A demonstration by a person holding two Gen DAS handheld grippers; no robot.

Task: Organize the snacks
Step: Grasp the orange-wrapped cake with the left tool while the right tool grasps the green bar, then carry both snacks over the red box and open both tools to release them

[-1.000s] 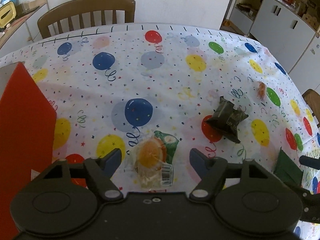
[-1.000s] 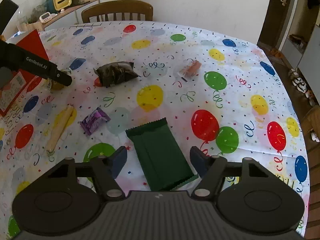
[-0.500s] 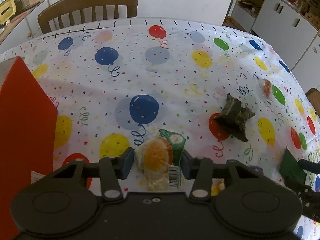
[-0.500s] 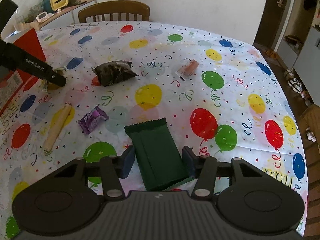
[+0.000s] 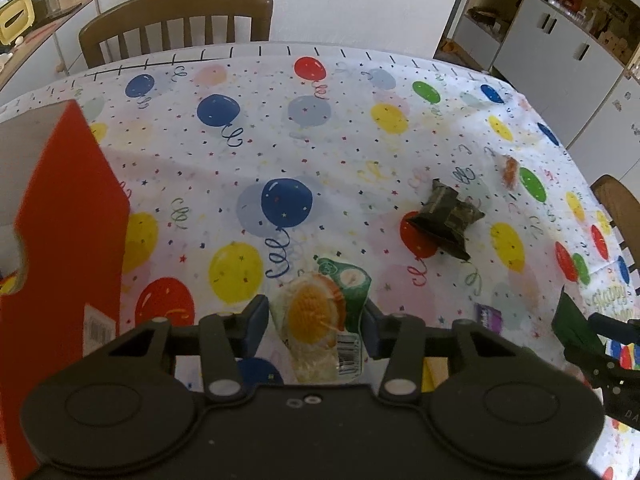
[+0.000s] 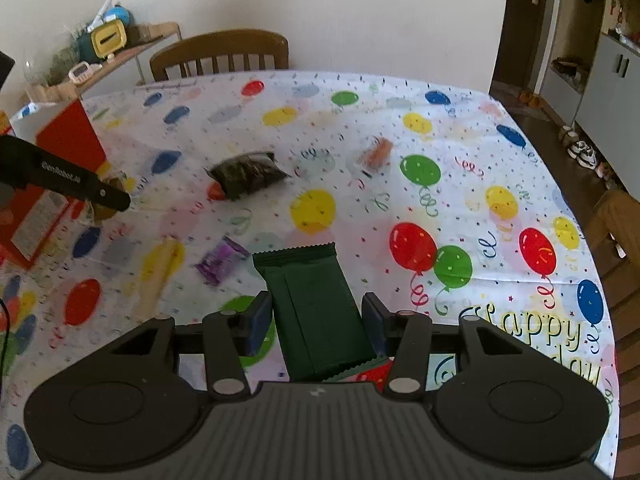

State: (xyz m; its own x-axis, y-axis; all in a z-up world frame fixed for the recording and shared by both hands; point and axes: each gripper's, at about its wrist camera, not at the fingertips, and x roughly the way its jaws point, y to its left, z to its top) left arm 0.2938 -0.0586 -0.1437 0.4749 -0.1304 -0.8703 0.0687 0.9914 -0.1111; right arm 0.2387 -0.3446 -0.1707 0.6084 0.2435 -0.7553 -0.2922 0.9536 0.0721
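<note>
My left gripper [image 5: 316, 320] is shut on a clear snack packet with an orange round and green label [image 5: 320, 312], held above the balloon tablecloth. My right gripper [image 6: 316, 320] is shut on a flat dark green packet [image 6: 312, 304], lifted off the table. A red box [image 5: 68, 240] stands at the left, also in the right wrist view [image 6: 72, 136]. On the table lie a dark crinkled packet [image 6: 248, 172], an orange snack [image 6: 376, 152], a purple packet [image 6: 220, 260] and a tan stick [image 6: 160, 268].
Wooden chairs stand at the far edge [image 5: 176, 24] and at the right edge [image 6: 620, 224]. A side shelf with clutter [image 6: 108, 40] is at back left. White cabinets [image 5: 560, 52] are at the right.
Both grippers closed on their packets and lifted them off the table. The views have risen, the right one more.
</note>
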